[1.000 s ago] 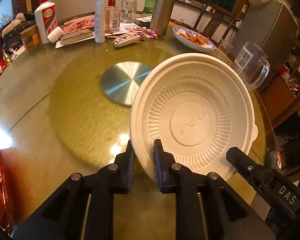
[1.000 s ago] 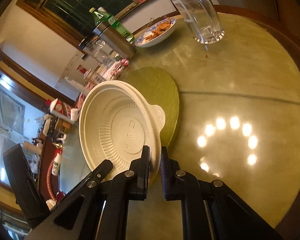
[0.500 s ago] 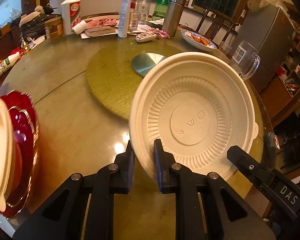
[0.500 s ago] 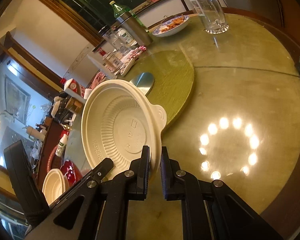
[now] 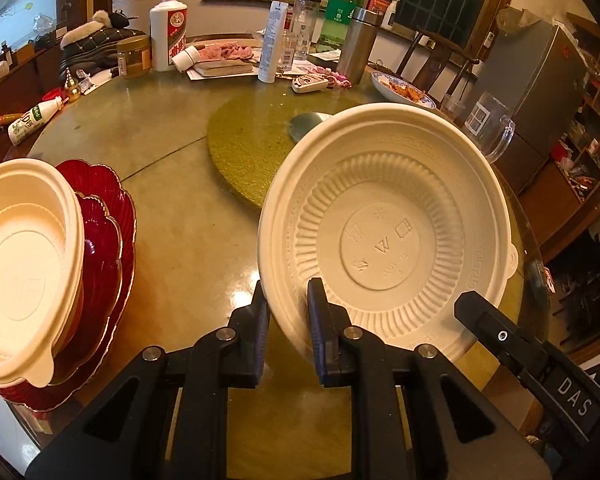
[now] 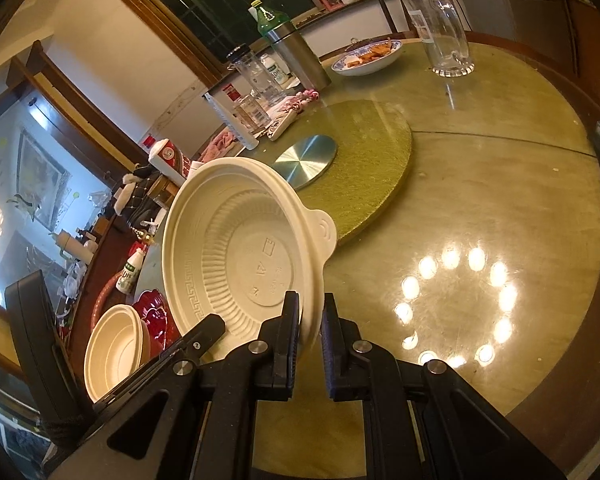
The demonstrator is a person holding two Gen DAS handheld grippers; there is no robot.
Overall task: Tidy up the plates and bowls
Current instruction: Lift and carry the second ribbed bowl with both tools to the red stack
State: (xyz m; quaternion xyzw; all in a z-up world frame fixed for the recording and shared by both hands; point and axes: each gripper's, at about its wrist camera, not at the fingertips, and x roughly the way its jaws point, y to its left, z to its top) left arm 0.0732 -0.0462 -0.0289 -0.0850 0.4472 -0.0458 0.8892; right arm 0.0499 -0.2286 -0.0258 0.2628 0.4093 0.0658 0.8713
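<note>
Cream bowl (image 5: 384, 236) hangs tilted above the round table (image 5: 172, 216), pinched at its rim by both my grippers: my left gripper (image 5: 286, 320) clamps one edge, my right gripper (image 6: 310, 328) the opposite edge beside its tab. Off to my left, a second cream bowl (image 5: 20, 260) sits on stacked red plates (image 5: 104, 240).

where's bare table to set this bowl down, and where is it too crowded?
Bare: the glass strip between the red plates and the green mat, and the wide patch between mat and near table edge, right of the held bowl. Crowded: the far rim, with bottles, thermos and food dish.
</note>
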